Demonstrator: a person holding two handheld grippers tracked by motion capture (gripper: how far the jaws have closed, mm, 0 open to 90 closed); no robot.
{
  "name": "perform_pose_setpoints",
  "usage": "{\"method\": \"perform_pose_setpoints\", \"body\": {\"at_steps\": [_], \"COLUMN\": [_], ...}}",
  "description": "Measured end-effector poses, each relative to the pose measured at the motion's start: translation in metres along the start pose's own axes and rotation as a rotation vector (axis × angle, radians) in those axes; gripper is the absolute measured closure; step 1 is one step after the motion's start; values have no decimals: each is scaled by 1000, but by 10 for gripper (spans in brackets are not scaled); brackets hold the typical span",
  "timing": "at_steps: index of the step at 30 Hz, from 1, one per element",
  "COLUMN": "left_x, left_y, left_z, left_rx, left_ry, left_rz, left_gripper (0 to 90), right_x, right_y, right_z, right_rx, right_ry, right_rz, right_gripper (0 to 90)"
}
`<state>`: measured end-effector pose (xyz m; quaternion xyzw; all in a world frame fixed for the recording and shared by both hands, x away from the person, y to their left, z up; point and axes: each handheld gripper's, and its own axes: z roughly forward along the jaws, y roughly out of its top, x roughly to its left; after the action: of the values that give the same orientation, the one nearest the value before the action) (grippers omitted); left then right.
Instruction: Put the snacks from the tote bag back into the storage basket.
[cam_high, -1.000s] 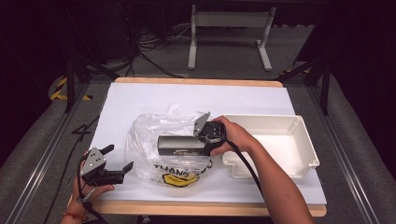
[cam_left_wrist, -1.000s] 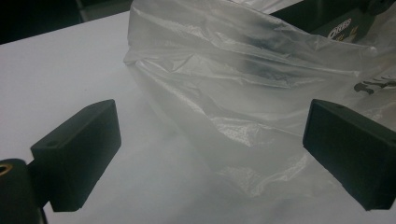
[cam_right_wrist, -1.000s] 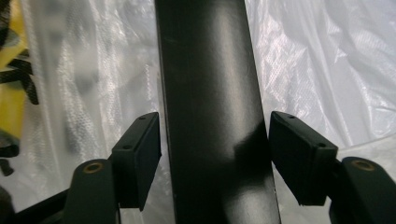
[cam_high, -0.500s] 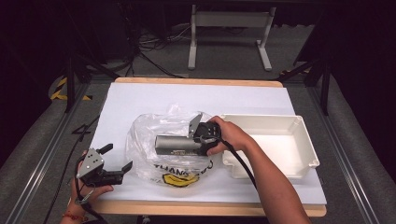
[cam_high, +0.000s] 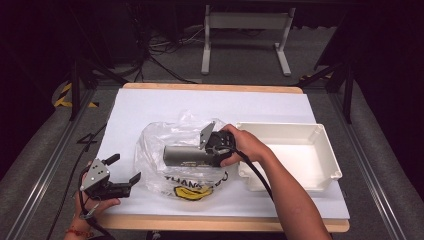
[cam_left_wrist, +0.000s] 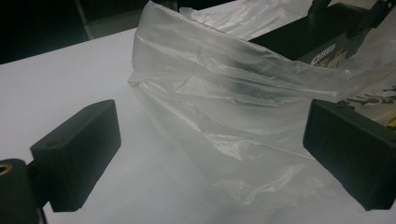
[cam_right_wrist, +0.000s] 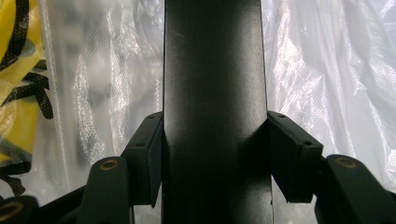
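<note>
While the right gripper (cam_high: 172, 155) clamps its jaws, which have just been closing, on the flat sides of a long dark box (cam_right_wrist: 215, 93), that box lies level over the plastic bag (cam_high: 160, 145) near the middle of the surface (cam_high: 150, 102). Smooth, matte and rectangular, the box has straight parallel edges. Thin, translucent and heavily creased, the bag carries black lettering and a yellow print toward the near edge. Beside it, a rigid white rectangular tray (cam_high: 327, 150) occupies the right side. At the near left corner, the left gripper (cam_high: 125, 175) rests with jaws apart, the bag's film (cam_left_wrist: 224, 107) between them.
</note>
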<state>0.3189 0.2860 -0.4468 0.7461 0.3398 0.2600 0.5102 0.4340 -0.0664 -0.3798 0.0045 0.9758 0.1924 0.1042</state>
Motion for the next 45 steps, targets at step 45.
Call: {"method": "perform_pose_setpoints", "body": {"at_steps": [45], "left_x": [1], "left_y": [-4], "left_z": [4], "left_rx": [35], "left_ry": [-15], "left_rz": [6], "left_gripper": [50], "right_x": [10], "right_y": [-15], "right_z": [-83], "right_rx": [-143], "right_ry": [-36], "right_rz": [-73], "right_gripper": [432]}}
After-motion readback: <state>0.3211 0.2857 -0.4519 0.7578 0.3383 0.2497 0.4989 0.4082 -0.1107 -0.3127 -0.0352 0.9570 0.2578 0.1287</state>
